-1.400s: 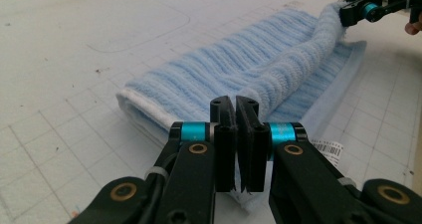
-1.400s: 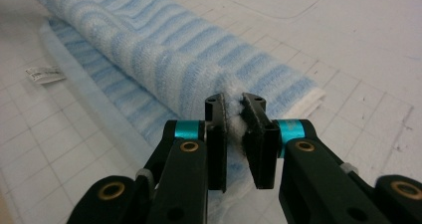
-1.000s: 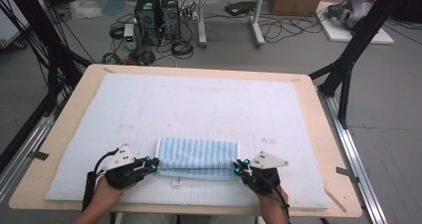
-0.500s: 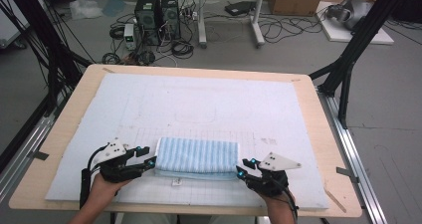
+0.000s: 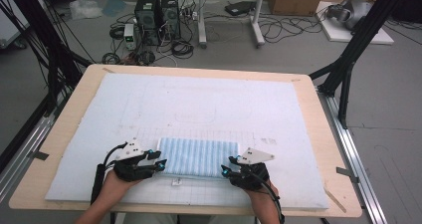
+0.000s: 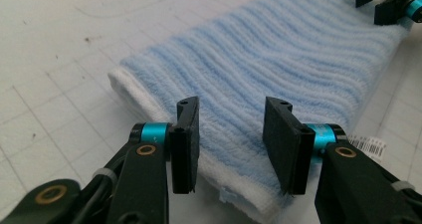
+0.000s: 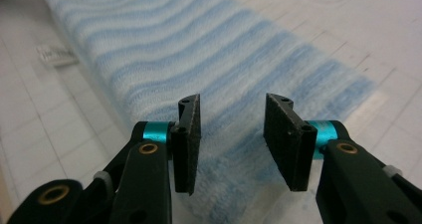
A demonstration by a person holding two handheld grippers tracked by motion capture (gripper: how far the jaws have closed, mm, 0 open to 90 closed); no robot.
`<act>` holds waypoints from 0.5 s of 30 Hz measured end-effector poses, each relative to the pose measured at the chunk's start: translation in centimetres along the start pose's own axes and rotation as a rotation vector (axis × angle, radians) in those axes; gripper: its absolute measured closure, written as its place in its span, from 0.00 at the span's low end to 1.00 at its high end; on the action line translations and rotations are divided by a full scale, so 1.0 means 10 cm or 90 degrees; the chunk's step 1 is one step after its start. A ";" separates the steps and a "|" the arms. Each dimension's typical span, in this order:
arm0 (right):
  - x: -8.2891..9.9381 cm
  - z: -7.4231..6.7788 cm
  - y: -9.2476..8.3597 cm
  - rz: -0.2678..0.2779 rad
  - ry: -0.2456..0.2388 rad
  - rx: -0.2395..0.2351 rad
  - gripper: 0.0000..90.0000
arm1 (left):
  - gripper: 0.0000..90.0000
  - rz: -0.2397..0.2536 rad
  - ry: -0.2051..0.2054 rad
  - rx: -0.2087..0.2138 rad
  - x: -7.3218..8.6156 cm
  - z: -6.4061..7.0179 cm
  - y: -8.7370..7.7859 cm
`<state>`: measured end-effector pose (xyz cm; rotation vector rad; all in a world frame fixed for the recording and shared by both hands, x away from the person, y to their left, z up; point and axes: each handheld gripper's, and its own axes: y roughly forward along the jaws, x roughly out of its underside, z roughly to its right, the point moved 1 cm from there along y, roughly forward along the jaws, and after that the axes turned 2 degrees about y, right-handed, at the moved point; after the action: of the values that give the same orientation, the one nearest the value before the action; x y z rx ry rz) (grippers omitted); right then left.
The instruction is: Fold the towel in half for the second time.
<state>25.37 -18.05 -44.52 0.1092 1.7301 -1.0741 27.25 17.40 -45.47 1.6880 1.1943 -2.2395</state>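
A folded towel with pale blue stripes lies flat on the white mat near the table's front edge. My left gripper sits at its left end, my right gripper at its right end. In the left gripper view the left gripper stands open over the towel; its jaws have just been closing a little, with no cloth pinched. In the right gripper view the right gripper is open above the towel; its jaws have just been opening, free of the cloth.
The white gridded mat covers most of the wooden table. A small white label pokes out at the towel's front edge. Black frame legs stand at the table's sides, with computers and cables on the floor beyond.
Both grippers were shut on the towel's front edge; they have since opened and let it go. The towel has settled flat, and the right hand has drawn slightly back.
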 end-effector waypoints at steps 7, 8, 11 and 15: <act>0.09 0.04 -0.01 -0.031 -0.031 -0.024 0.63 | 0.67 -0.040 0.025 0.006 0.03 0.04 -0.03; 0.09 0.05 -0.02 -0.032 -0.032 -0.029 0.63 | 0.67 -0.045 0.030 0.008 0.03 0.05 -0.04; 0.07 0.09 -0.03 -0.036 -0.028 -0.052 0.58 | 0.67 -0.051 0.041 0.003 -0.01 0.05 -0.07; -0.02 0.20 -0.07 0.012 0.003 -0.080 0.56 | 0.65 0.015 0.026 -0.007 -0.12 -0.04 -0.11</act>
<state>26.50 -19.77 -43.99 0.0483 1.7938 -0.9495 27.53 17.96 -43.90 1.7424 1.1870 -2.1908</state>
